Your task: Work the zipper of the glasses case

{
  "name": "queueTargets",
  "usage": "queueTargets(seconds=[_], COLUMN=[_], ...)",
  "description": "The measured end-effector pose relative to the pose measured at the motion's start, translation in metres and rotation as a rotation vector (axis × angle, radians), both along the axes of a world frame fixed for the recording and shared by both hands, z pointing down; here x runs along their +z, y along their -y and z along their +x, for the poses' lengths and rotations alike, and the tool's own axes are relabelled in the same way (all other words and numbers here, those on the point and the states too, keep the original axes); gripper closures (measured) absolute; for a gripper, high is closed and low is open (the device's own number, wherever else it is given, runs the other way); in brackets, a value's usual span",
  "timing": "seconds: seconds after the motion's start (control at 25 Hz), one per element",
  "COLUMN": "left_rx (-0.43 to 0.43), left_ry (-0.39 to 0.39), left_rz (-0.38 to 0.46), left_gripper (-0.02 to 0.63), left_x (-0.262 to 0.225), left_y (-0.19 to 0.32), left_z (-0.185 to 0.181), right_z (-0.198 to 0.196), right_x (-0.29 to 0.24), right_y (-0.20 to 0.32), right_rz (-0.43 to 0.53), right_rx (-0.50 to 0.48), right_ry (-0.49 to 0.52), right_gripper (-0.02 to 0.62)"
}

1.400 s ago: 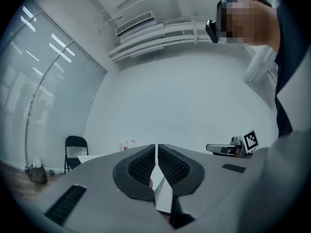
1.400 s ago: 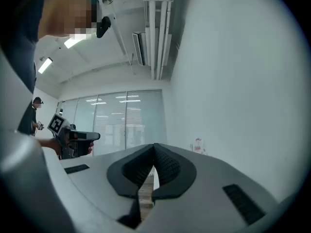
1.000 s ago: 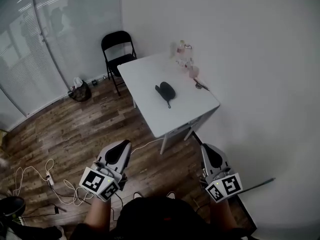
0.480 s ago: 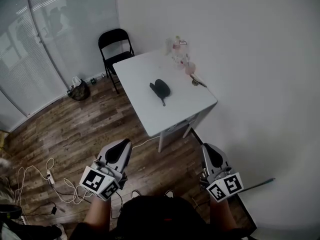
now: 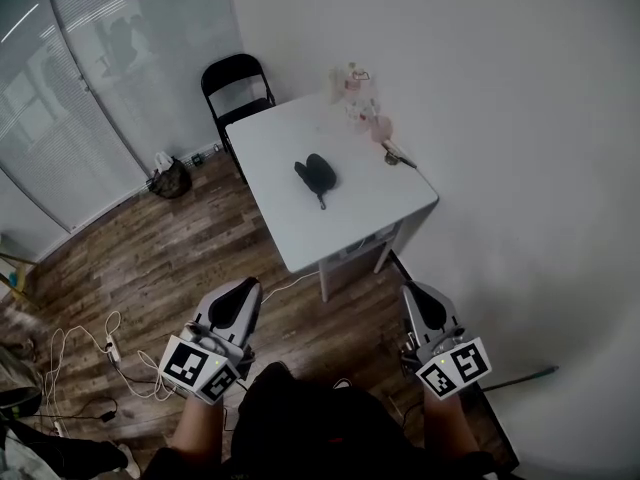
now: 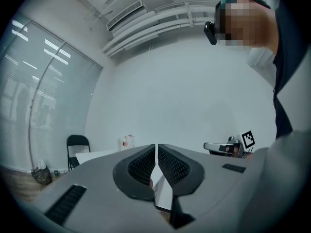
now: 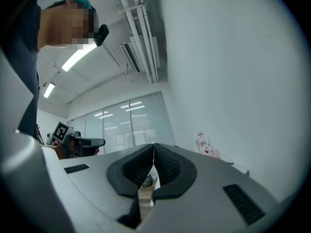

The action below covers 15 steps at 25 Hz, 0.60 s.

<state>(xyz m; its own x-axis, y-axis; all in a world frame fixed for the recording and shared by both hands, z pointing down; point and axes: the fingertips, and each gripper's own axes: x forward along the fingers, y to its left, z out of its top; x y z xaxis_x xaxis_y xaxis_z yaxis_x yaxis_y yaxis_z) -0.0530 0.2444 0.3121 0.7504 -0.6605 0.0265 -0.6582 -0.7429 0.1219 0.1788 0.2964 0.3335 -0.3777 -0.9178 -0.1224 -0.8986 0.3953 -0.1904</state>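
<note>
Both pairs of jaws are pressed together with nothing between them. The left gripper [image 6: 156,147] shows its ribbed pads meeting in a thin seam over empty air, and the right gripper [image 7: 153,146] shows the same; neither touches anything. In the head view both are held low in front of the person, roughly level, above the wooden floor [image 5: 170,258] and well apart from the work. The glasses case [image 5: 314,172], dark and rounded with a short strap [image 5: 321,202] trailing toward the near edge, lies near the middle of the white table [image 5: 350,233] that stands against the wall. A cluster of small pinkish bottles [image 5: 362,108] sits at the table's far corner, a black folding chair [image 5: 236,88] stands just beyond it, and loose cables [image 5: 80,353] lie on the floor to the left. I judge the step in hand to be the approach, with the zipper not yet touched. To do it well, come square to the near edge and open the jaws before reaching in. Where the zipper pull sits is too small to tell from here, so find it first, then pin the case body with one gripper and take the pull with the other, since a light case would likely slide on that smooth top
</note>
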Motion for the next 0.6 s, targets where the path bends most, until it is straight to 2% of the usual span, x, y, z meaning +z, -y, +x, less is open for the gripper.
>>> queueTargets(seconds=[0.32,0.48,0.6], left_rx=[0.006,0.029,0.041], left_ry=[-0.003,0.048,0.043], left_rz=[-0.006,0.018,0.014], left_gripper=[0.568,0.568,0.568], left_x=[0.019,0.033,0.029], left_y=[0.050,0.096,0.136], left_z=[0.006,0.003,-0.003], right_z=[-0.008,-0.017,-0.024], right_x=[0.018,0.025,0.024], right_y=[0.049,0.091,0.128], right_rz=[-0.045,-0.077,-0.096], right_rx=[-0.023,0.003,0.031], right_ry=[-0.026,-0.045,-0.054], right_gripper=[0.576,0.577,0.577])
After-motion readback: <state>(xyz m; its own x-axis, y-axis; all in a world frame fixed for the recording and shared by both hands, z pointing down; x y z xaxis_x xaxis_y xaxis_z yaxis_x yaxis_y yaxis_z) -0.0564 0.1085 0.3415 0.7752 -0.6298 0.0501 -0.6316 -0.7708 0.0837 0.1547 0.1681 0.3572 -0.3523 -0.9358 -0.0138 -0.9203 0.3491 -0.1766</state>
